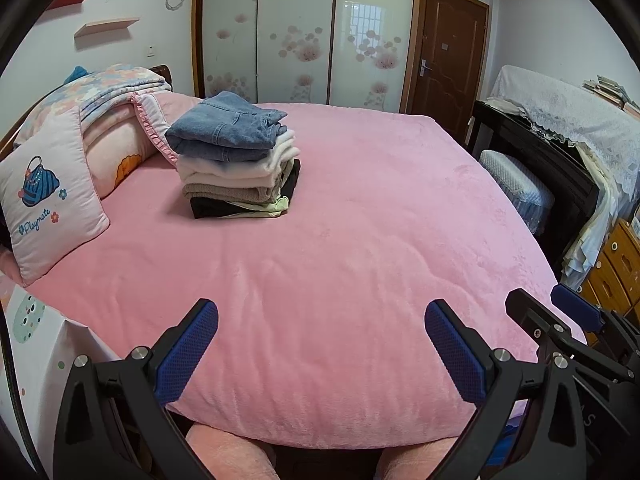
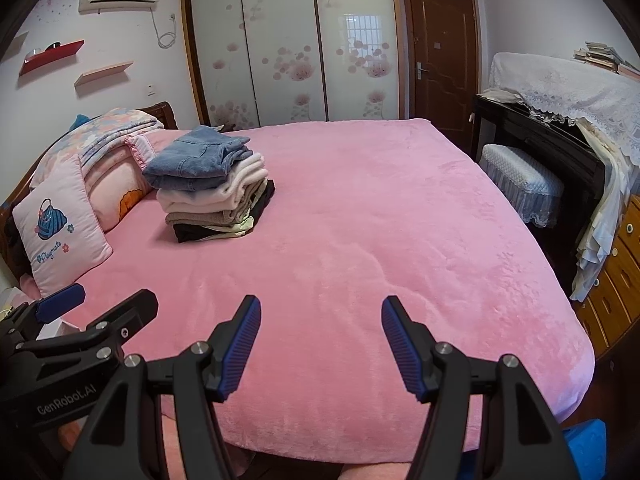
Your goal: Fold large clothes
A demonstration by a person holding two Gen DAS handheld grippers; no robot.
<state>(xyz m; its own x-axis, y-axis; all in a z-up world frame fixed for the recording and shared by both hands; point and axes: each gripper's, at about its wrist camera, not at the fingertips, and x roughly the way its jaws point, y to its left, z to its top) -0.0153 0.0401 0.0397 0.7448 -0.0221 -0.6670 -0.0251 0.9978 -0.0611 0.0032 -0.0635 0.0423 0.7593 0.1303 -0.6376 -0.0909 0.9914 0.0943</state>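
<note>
Two black grippers with blue ribbed pads hover side by side over the near edge of the fuzzy pink bedspread (image 1: 360, 220), the left gripper (image 1: 320, 344) and right gripper (image 2: 320, 344) both spread apart and empty. Well beyond them, near the pillows (image 1: 52, 204), sits a stack of folded clothes (image 1: 236, 156) topped with blue denim.

Stack of folded clothes (image 1: 236, 160) sits on the pink bedspread (image 1: 360, 220), far-left part of the bed, just beside the pillows near the headboard. Layers top to bottom: blue denim piece (image 1: 226, 130), white fleecy garment (image 1: 240, 168), beige/taupe knit (image 1: 232, 193), black item (image 1: 208, 208) at the bottom with a pale yellow-green edge (image 1: 272, 205) sticking out on the right side. Pile stands upright, slightly uneven; folded edges face right. Same stack in the right wrist view (image 2: 212, 184), same order, denim on top.
</note>
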